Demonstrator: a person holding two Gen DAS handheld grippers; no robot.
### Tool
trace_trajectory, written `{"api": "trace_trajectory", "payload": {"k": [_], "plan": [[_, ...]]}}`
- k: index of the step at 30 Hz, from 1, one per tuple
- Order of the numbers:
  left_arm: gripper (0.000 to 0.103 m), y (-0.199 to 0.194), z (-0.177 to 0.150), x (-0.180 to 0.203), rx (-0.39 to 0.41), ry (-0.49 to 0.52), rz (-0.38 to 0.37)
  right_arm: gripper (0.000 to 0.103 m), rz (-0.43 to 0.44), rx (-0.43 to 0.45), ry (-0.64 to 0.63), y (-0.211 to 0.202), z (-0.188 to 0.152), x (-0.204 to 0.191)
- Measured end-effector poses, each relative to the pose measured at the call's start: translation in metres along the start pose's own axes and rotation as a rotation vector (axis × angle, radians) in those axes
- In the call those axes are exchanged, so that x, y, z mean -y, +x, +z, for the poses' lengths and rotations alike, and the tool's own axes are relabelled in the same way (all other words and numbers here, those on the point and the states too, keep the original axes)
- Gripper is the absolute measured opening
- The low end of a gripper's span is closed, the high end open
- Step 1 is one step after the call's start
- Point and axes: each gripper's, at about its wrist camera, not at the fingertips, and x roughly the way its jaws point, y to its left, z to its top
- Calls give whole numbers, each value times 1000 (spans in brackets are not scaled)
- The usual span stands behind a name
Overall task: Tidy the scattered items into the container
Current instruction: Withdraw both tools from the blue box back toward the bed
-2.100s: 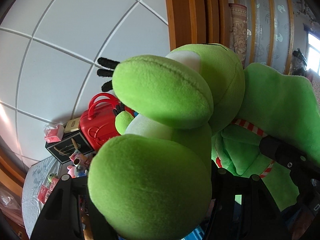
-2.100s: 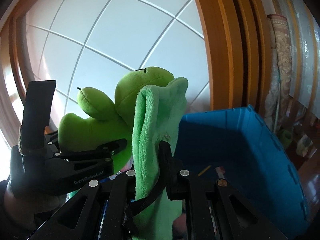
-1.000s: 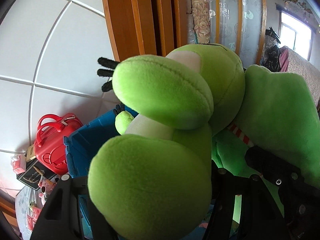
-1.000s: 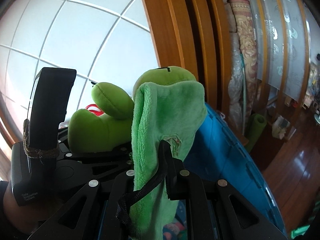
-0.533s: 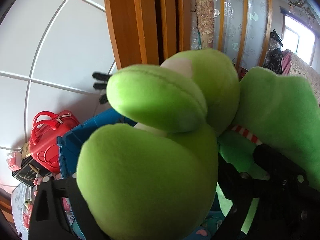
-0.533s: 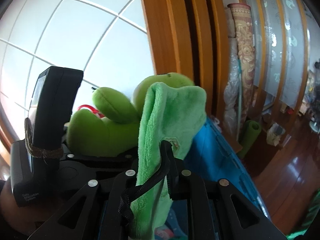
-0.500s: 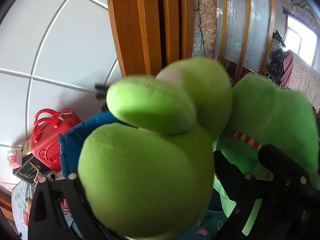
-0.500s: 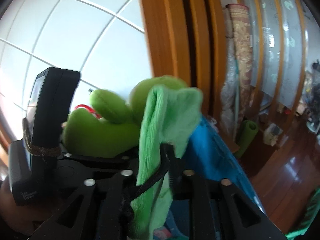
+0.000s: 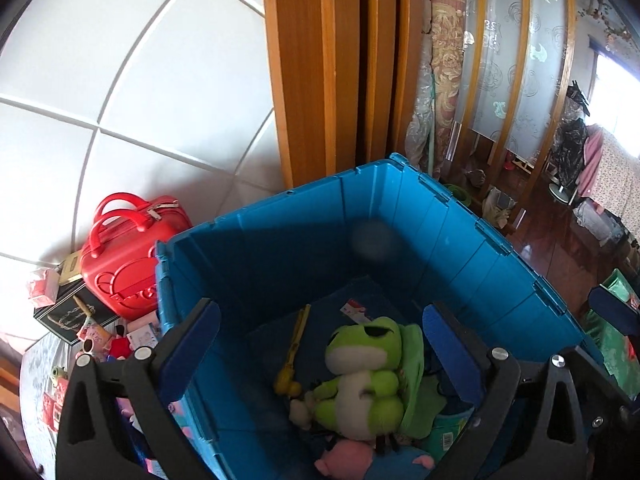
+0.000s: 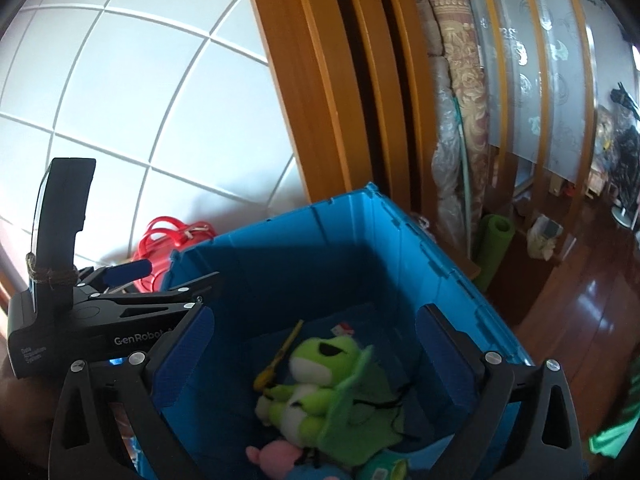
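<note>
Frog plush now inside bin

The green frog plush, earlier clamped in the left gripper with its cape pinched by the right gripper, was released; both jaws were spread wide, the right's opening, and it was left lying in the blue container.

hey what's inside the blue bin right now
Inside the blue bin: a green frog plush lying face up on its green cape, a yellow tool, a pink plush and a small card. Whatever lies beneath the frog is covered.
</note>
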Motion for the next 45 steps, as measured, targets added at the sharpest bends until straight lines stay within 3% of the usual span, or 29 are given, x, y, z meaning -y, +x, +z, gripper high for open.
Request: {"api": "trace_trajectory", "payload": {"k": [19, 45], "plan": [[103, -69, -49, -64, 25, -109, 85, 103, 65, -15, -86, -25, -19, -61], [103, -161, -168, -211, 10, -338, 313, 103, 202, -104, -244, -39, -72, -201]]}}
